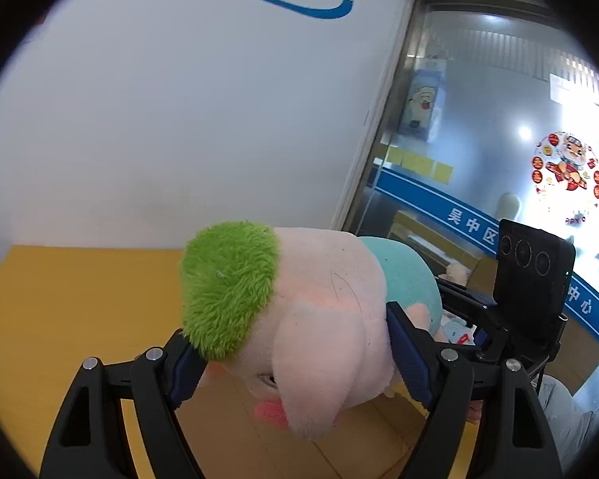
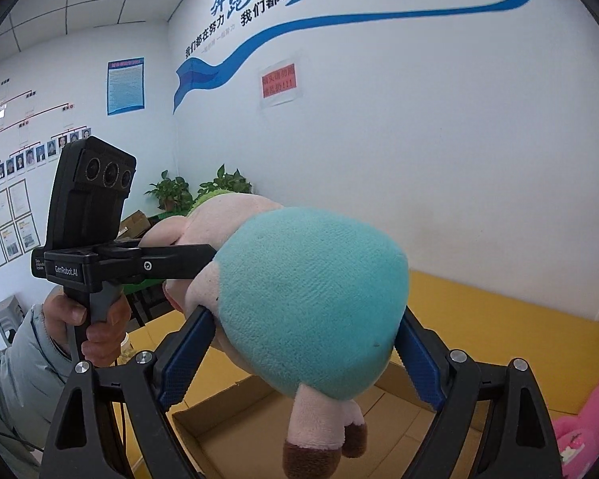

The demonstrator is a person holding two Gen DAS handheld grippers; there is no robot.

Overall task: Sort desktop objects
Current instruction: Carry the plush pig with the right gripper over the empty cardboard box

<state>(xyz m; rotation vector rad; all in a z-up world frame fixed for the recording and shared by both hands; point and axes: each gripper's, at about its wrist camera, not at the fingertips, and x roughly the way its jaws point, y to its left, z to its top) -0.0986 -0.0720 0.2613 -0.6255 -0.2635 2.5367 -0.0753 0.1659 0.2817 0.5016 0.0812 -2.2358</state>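
A pink plush pig (image 1: pixel 319 319) with green hair and a teal body (image 2: pixel 311 299) hangs in the air between both grippers. My left gripper (image 1: pixel 295 355) is shut on its head, blue pads pressing the green hair and the cheek. My right gripper (image 2: pixel 303 355) is shut on its teal rear, with the brown-hoofed legs (image 2: pixel 323 435) hanging down. The left gripper also shows in the right wrist view (image 2: pixel 171 263), held by a hand. An open cardboard box (image 2: pixel 235 431) lies below the pig on the yellow table (image 2: pixel 499 319).
A bright pink plush toy (image 2: pixel 587 431) lies on the table at the right. The right gripper's camera unit (image 1: pixel 535 279) shows beyond the pig. A white wall stands behind the table, a glass door (image 1: pixel 479 139) to the right, and potted plants (image 2: pixel 195 191) at the far left.
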